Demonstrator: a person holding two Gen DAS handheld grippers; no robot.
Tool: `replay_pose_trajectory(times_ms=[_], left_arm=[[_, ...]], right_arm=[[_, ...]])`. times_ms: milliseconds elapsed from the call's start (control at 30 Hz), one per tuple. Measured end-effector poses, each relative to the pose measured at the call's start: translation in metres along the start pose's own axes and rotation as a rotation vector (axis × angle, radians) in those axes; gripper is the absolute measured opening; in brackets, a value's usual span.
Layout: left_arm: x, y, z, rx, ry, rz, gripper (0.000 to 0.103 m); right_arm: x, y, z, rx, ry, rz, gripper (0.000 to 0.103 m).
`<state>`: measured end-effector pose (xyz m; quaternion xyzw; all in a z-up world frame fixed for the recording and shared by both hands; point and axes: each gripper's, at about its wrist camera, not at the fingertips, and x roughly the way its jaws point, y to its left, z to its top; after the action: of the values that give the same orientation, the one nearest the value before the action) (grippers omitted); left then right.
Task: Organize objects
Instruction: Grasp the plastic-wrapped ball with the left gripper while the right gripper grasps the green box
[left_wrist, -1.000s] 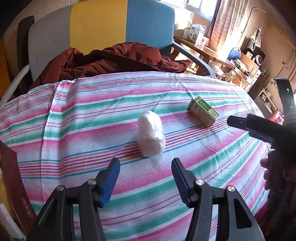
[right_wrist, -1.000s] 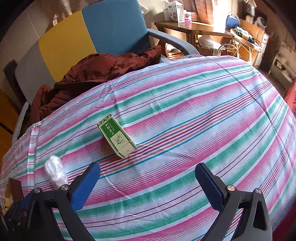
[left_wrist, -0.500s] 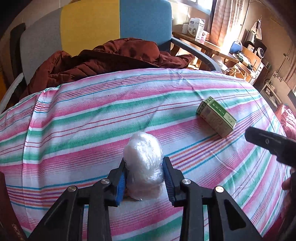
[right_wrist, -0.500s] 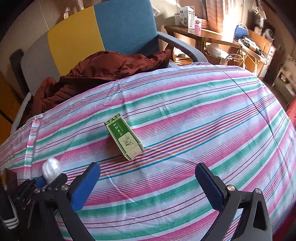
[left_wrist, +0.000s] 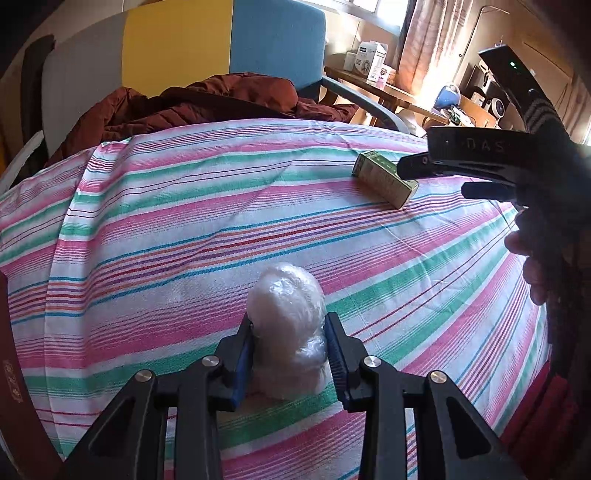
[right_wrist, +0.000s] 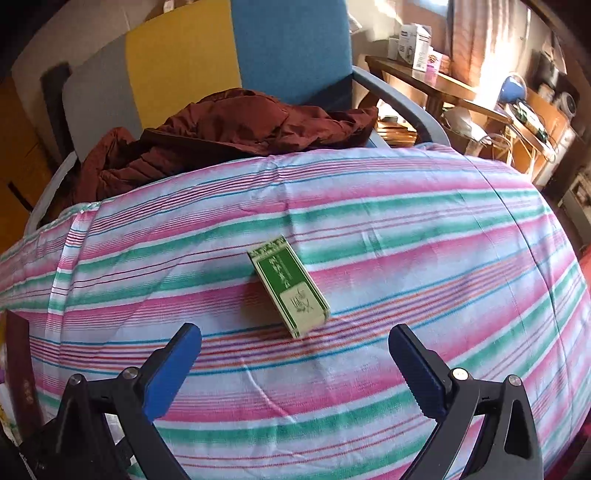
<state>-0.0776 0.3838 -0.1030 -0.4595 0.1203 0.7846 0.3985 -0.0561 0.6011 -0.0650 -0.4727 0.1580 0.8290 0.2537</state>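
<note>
Left tongs (left_wrist: 289, 356) clamped on plastic-wrapped bundle (left_wrist: 286, 328); right tongs (right_wrist: 293, 363) spread wide, holding nothing, aimed at green carton (right_wrist: 289, 286).

The bundle is pinched at its lower half by both blue pads, base resting on or just above the striped cloth (left_wrist: 184, 236); a low grip is judged suited to a soft, crushable wrap. The carton is laid flat and askew on the cloth, just ahead of the empty fingers, a gap kept between. A brown jacket (right_wrist: 221, 144) is heaped behind on the chair (right_wrist: 288, 48). No container for sorting is seen.
</note>
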Motion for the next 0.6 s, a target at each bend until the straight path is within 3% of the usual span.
replay_pose_trajectory(times_ms=[100,200,233,267,333,500,600], left_arm=[[0.002,0.004,0.004,-0.008,0.006,-0.013,0.036],[0.004,0.003,0.003,-0.003,0.009,-0.010,0.036],[0.005,0.003,0.004,0.004,0.007,-0.007,0.036],[0.005,0.002,0.004,0.007,0.004,-0.005,0.037],[0.006,0.002,0.002,0.010,-0.003,-0.003,0.038],[0.006,0.002,0.000,0.034,-0.014,-0.008,0.037],[0.004,0.002,-0.002,0.035,-0.013,-0.001,0.036]], right_arm=[[0.025,0.008,0.016,-0.043,0.036,-0.048,0.102],[0.048,0.011,0.024,-0.072,0.077,-0.076,0.094],[0.054,0.010,0.026,-0.070,0.086,-0.078,0.084],[0.058,0.010,0.026,-0.067,0.101,-0.078,0.056],[0.057,0.009,0.023,-0.051,0.118,-0.053,0.032],[0.029,0.023,-0.005,-0.099,0.145,-0.012,0.031],[0.008,0.032,-0.033,-0.110,0.175,0.062,0.031]])
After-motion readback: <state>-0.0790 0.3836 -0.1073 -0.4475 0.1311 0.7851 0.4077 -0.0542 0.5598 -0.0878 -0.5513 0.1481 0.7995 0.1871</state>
